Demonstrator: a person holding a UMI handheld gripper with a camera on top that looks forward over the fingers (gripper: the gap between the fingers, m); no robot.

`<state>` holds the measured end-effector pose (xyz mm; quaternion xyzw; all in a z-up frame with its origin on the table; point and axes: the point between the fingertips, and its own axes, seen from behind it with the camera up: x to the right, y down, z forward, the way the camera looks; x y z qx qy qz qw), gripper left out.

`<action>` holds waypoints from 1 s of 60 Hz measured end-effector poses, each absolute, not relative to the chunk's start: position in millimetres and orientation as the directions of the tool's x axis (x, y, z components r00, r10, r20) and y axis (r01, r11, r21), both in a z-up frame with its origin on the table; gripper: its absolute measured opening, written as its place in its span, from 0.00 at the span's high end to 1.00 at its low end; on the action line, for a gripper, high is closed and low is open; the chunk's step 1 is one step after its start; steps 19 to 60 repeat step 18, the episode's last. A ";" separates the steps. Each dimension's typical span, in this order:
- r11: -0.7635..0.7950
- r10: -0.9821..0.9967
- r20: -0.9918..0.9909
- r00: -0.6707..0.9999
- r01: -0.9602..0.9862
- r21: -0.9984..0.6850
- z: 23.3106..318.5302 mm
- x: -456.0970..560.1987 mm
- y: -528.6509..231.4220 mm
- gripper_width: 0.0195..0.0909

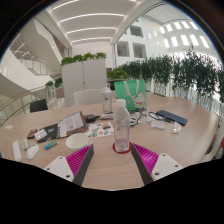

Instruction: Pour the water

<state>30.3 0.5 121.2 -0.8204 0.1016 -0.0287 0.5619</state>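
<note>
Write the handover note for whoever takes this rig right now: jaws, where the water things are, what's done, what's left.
Gripper: jaws open, holding nothing.
Water bottle: clear plastic, red label, upright on the wooden table, just ahead of the jaws and roughly in line with the gap between them. It is not yet between the pads.
Clutter further back includes a second bottle. I cannot pick out a cup or glass to pour into.
Done: approach lined up on the bottle.
Left: advance, close on the bottle, lift, find the receiving vessel, pour.
</note>
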 end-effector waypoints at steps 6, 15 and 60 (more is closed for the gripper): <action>-0.329 -0.212 -0.069 0.975 -0.138 -0.934 149.7 -5.4 -47.8 0.11; -0.337 -0.198 -0.043 0.979 -0.109 -0.935 177.3 -66.1 -116.6 0.10; -0.338 -0.190 -0.044 0.981 -0.107 -0.935 186.9 -85.9 -136.9 0.11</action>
